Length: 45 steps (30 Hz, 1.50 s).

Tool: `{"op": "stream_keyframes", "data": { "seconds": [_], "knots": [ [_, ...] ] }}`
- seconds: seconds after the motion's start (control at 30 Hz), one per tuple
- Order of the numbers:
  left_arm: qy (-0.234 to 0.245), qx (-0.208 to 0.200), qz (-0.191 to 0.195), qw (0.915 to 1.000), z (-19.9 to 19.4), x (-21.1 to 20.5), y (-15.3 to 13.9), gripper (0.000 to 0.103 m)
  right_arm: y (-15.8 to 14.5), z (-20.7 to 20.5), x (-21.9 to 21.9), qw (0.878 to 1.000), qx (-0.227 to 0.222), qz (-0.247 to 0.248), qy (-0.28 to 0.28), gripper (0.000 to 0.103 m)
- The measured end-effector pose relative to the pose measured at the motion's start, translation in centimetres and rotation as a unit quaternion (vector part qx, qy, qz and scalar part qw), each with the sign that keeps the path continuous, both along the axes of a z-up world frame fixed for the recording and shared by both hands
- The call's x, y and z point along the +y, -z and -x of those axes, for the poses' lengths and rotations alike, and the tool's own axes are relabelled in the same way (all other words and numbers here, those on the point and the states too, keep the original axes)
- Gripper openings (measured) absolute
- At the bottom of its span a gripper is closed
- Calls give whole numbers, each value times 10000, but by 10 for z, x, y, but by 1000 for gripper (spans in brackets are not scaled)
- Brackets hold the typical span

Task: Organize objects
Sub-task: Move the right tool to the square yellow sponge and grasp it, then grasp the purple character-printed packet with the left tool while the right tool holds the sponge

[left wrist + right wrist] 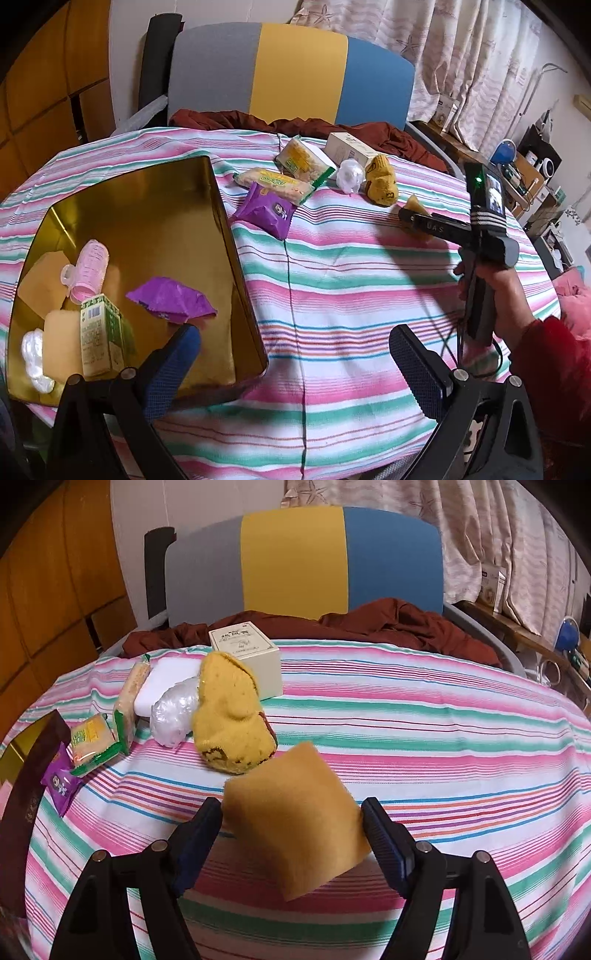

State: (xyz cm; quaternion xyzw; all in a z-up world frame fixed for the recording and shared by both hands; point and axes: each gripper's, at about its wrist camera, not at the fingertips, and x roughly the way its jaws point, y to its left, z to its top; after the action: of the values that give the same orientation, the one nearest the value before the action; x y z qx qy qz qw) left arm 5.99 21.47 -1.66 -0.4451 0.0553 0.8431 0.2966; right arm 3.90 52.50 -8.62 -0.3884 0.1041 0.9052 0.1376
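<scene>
A: Start with the biggest thing. Your striped pink, green and white cloth-covered tabletop point(351, 280) carries everything, and the open gold-lined rectangular tin box point(221, 206) sits at its left side.

B: And what is in the box?

A: It already holds a pink plastic bottle point(90, 271), a green-and-white carton point(101, 336), a crumpled purple foil wrapper point(171, 299), tan pads and a clear plastic wad. Loose things are left outside: a cream cardboard box point(245, 657), a yellow knitted sock point(231, 716), green-edged cracker packets point(94, 744), a purple snack packet point(61, 781) and a crumpled ball of clear plastic film point(173, 714).

B: Which step am I on?

A: I judge you are picking up the next item. The square tan sponge pad point(295, 819) lies tilted between the jaws of your right gripper point(291, 834). Those jaws are spread; both pads sit just at its edges, and I can't tell that they press it yet.

B: My left gripper?

A: Your left gripper point(295, 354) hangs over the box's near right corner, jaws spread wide, holding nothing.

B: So what does the next move call for?

A: Probably close the right jaws squarely on the sponge's sides, gently, since it looks soft and will squash. Then carry it left to the box and release it over a bare patch.
</scene>
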Motion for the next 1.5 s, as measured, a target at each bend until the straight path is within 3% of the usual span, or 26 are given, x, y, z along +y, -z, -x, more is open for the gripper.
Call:
{"op": "stream_keyframes", "data": {
  "seconds": [0.3,0.53,0.67,0.9,1.1,1.3,1.4,1.47,1.5],
  "knots": [
    [-14,127,42,9999,14,25,-3,103,-1,-4,-5,9995,116,-234,164,60],
    [-18,400,180,9990,38,57,-11,103,-12,-29,-3,9956,574,-273,685,59],
    [-34,505,551,9972,67,86,-5,103,-16,-36,-3,9931,762,-334,828,60],
    [185,884,1615,9827,105,131,25,102,-15,-36,-2,9922,776,-393,895,60],
    [488,814,2178,9714,117,151,54,85,-14,-38,-1,9920,816,-354,894,60],
    [168,621,2379,9692,130,149,66,79,-12,-40,2,9918,835,-240,937,60],
    [89,446,2242,9735,136,146,70,75,-13,-40,1,9916,829,-266,955,60],
    [87,485,2199,9743,135,145,68,65,-12,-40,0,9918,816,-281,943,60],
    [128,554,2186,9742,132,146,67,52,-12,-39,0,9919,800,-291,944,60]
  ]
}}
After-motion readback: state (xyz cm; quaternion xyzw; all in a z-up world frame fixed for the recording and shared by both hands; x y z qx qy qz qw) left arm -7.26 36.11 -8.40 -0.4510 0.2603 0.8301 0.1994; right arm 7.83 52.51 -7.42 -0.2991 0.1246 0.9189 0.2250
